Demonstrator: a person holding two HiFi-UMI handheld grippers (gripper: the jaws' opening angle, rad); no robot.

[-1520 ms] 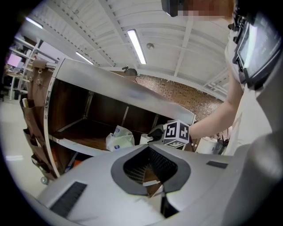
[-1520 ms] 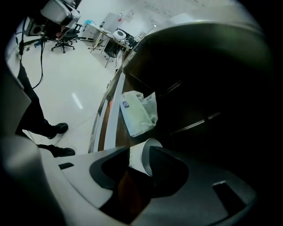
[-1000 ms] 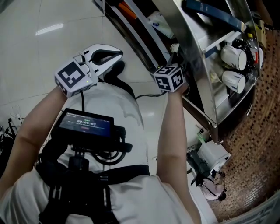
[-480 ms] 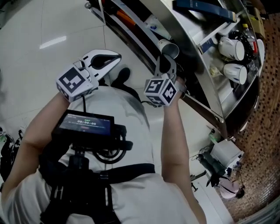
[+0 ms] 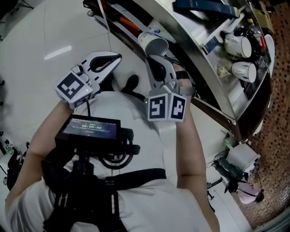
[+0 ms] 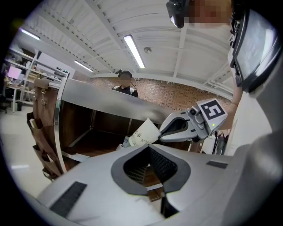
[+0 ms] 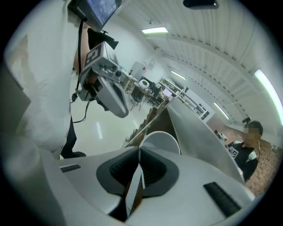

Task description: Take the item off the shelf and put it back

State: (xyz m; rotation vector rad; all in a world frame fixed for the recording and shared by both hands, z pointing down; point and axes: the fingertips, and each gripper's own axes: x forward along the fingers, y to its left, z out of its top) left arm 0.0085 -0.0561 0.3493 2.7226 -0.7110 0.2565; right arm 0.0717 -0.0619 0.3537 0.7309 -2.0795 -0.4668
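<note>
I am holding the light, easily crushed paper cup (image 5: 154, 43) just off the shelf (image 5: 213, 81), my right tool (image 5: 152, 56) having just been closing on its thin wall, left tool (image 5: 118, 57) idling clenched, empty.

I count two grey-white claws, the left claw (image 5: 118, 56) and the right claw (image 5: 153, 56); one white paper cup (image 5: 153, 43) pinched in the right claw's jaws, which have just been closing; and, right of that claw, two white ceramic mugs (image 5: 239, 45) (image 5: 244, 71) and one dark blue flat box (image 5: 206, 7).
</note>
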